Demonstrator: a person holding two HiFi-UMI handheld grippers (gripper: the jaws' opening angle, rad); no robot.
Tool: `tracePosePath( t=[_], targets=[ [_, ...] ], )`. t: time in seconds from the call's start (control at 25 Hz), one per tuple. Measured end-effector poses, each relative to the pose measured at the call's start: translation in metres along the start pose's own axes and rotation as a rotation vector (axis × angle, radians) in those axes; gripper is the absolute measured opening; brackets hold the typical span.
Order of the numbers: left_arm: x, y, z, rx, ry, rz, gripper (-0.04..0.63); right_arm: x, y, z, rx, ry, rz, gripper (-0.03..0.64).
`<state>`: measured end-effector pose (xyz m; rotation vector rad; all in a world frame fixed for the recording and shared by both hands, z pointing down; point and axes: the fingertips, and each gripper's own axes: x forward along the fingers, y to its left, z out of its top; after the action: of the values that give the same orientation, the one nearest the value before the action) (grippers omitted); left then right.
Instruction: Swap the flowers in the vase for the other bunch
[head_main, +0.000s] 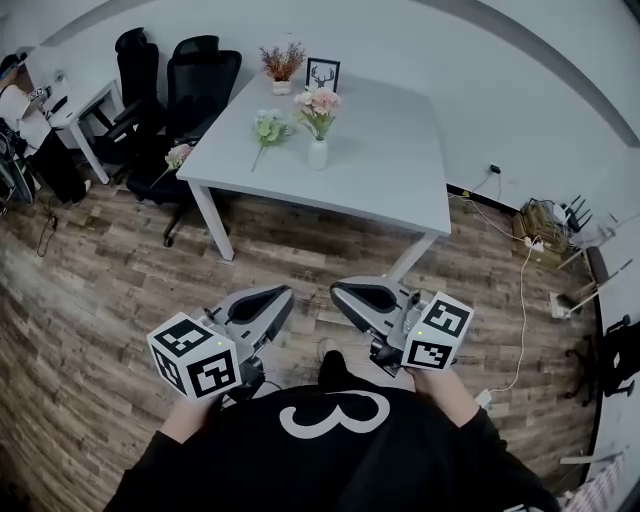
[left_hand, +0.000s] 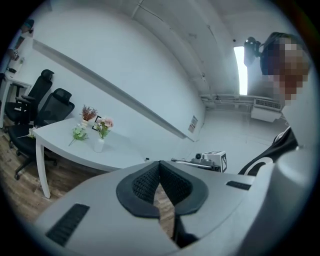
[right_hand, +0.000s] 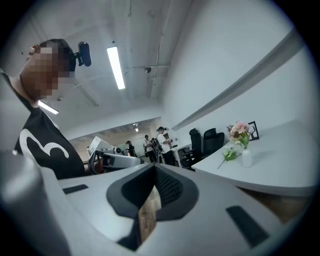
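A white vase (head_main: 318, 153) with pink flowers (head_main: 319, 104) stands on the white table (head_main: 400, 170) far ahead. The other bunch (head_main: 268, 127), green and white, lies on the table just left of the vase. My left gripper (head_main: 286, 293) and right gripper (head_main: 337, 290) are held close to my body over the wooden floor, well short of the table. Both are shut with nothing between the pads. The left gripper view has its jaws (left_hand: 160, 165) meeting, with the vase (left_hand: 99, 145) and the lying bunch (left_hand: 78, 132) small at the left. From the right gripper (right_hand: 154, 169), the vase (right_hand: 246, 158) shows at the right.
A potted dried plant (head_main: 283, 66) and a picture frame (head_main: 322, 74) stand at the table's far edge. Black office chairs (head_main: 195, 80) sit left of the table, one with a pink bunch (head_main: 178, 154) on it. Cables and a power strip (head_main: 525, 250) lie at the right. Several people (right_hand: 156, 145) stand far off.
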<state>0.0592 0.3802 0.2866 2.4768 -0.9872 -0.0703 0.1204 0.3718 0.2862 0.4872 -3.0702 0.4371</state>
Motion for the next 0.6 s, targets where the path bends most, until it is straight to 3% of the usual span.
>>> tracePosePath(
  t=[0.32, 0.6],
  targets=[
    [0.025, 0.027, -0.002, -0.021, 0.038, 0.036, 0.011, 0.014, -0.038, -0.009, 0.055, 0.028, 0.035, 0.008],
    [0.070, 0.085, 0.010, -0.065, 0.072, 0.107, 0.011, 0.045, -0.115, -0.002, 0.130, 0.020, 0.075, 0.008]
  ],
)
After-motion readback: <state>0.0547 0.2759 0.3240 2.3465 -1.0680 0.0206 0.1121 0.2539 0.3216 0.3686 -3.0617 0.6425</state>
